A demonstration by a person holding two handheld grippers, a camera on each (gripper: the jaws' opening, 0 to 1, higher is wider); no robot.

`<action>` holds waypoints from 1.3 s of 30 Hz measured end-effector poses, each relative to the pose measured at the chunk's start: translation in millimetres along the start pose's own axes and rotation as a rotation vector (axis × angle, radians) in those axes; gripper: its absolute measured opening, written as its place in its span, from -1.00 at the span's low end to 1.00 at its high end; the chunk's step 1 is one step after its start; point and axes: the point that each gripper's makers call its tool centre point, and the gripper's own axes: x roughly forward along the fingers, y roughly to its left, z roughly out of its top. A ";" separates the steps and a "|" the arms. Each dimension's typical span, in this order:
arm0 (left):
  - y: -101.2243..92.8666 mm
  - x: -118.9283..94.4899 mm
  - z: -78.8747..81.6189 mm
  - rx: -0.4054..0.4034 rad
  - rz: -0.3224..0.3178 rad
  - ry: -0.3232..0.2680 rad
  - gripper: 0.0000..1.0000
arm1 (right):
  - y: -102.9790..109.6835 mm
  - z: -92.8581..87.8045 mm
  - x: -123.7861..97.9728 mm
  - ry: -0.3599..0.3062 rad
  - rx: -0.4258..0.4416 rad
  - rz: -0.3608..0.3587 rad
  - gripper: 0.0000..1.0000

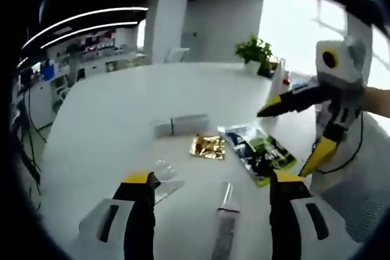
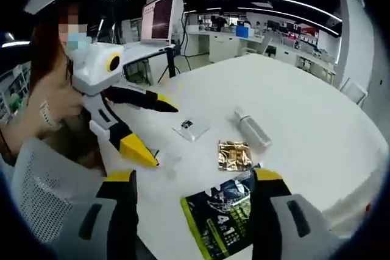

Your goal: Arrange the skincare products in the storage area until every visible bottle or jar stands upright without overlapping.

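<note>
On the white table (image 1: pixel 109 120) lie a silver tube (image 1: pixel 183 125), a gold packet (image 1: pixel 208 146), a green and black sachet pack (image 1: pixel 259 150), a clear tube (image 1: pixel 225 208) and a small clear piece (image 1: pixel 163 172). My left gripper (image 1: pixel 212 179) is open just above the near table, its jaws either side of the clear tube. My right gripper (image 1: pixel 286 140) comes in from the right, open, over the sachet pack. In the right gripper view the right gripper (image 2: pixel 194 178) straddles the sachet pack (image 2: pixel 219 217), with the gold packet (image 2: pixel 234 154) and silver tube (image 2: pixel 253 129) beyond. The left gripper (image 2: pixel 163 136) hangs open near a clear sachet (image 2: pixel 191 127).
A potted plant (image 1: pixel 256 50) and a white bottle (image 1: pixel 279 80) stand at the table's far edge. A person (image 2: pixel 49 108) sits on a white mesh chair (image 2: pixel 42 193) at the table's near side. Desks and a monitor (image 2: pixel 161 16) fill the room behind.
</note>
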 end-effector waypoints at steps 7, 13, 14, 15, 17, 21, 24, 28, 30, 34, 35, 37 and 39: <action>-5.8 -8.4 -17.0 0.002 0.000 0.045 0.24 | -14.7 16.1 26.3 0.033 -0.050 0.007 0.24; -11.6 -9.7 -31.6 0.016 -0.008 0.094 0.08 | 0.2 19.2 46.4 0.086 -0.170 0.135 -0.05; -11.8 -9.5 -35.2 0.027 -0.008 0.109 0.03 | 3.2 17.7 47.7 0.102 -0.195 0.152 -0.12; -12.2 -9.0 -38.0 0.036 -0.014 0.123 -0.05 | 5.6 15.2 50.7 0.125 -0.231 0.169 -0.14; -13.6 -6.6 -43.1 0.048 -0.028 0.151 -0.13 | 5.3 11.1 54.6 0.163 -0.275 0.178 -0.16; -10.3 -2.2 -53.7 0.076 -0.019 0.208 -0.26 | 7.1 13.7 55.7 0.160 -0.291 0.188 -0.12; -11.9 -0.3 -65.5 0.125 -0.031 0.292 -0.28 | 11.2 12.5 52.6 0.152 -0.264 0.205 -0.12; -13.6 3.4 -67.5 0.188 -0.030 0.346 -0.28 | 14.6 2.6 45.0 0.163 -0.257 0.213 -0.08; -15.1 4.4 -66.2 0.198 -0.038 0.354 -0.31 | 14.8 -1.1 40.5 0.164 -0.248 0.213 -0.07; -11.5 5.6 -65.7 0.239 -0.027 0.389 -0.40 | 13.7 -2.6 31.9 0.157 -0.234 0.206 -0.06; -11.0 5.2 -65.6 0.232 -0.021 0.397 -0.40 | 12.8 -2.3 29.0 0.153 -0.228 0.202 -0.05; -10.6 4.9 -65.5 0.235 -0.021 0.403 -0.42 | 10.6 -1.8 25.0 0.142 -0.219 0.194 -0.03; -11.0 4.6 -65.4 0.233 -0.019 0.409 -0.50 | 7.5 -3.8 22.7 0.138 -0.204 0.183 0.00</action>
